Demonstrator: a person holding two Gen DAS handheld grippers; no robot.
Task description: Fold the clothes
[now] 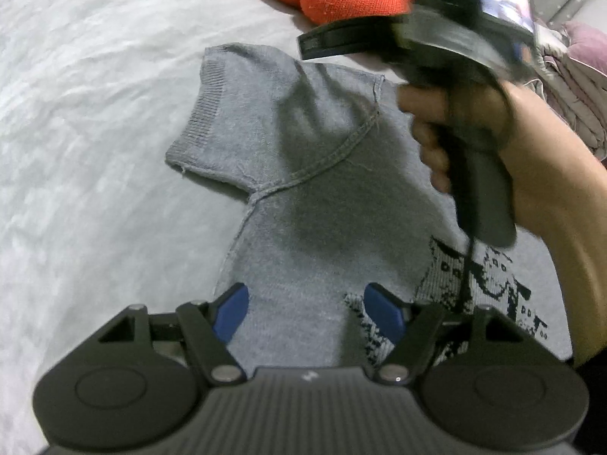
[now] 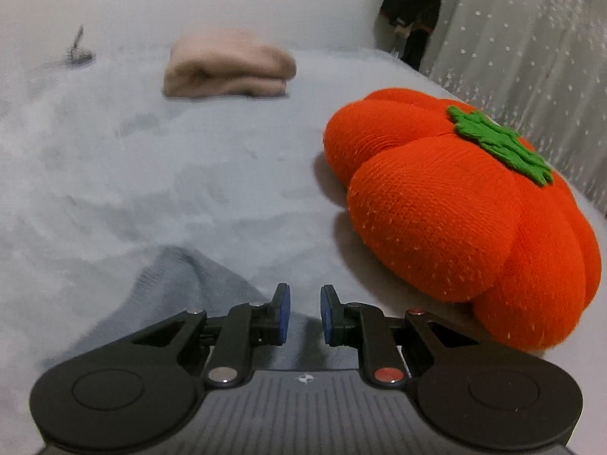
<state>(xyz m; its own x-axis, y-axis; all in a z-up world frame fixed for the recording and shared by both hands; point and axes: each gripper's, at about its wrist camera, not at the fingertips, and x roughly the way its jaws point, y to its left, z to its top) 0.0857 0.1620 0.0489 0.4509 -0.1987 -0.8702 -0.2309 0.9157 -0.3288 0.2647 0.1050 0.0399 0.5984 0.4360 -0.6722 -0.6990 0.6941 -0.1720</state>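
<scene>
Behind the blurred right claw (image 1: 309,47), the grey sweater's (image 1: 303,189) far shoulder hides.

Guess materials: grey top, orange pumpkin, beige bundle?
Grey top: fine matte knit, probably cotton or wool blend; ribbed sleeve cuff, stitched seams, knitted-in black-and-white pattern.
Orange pumpkin: chunky knit cover over soft stuffing, judging by visible stitch rows and bulging lobes; green felt-like stem patch.
Beige bundle: soft fuzzy fabric, folded; too blurred to name.
</scene>
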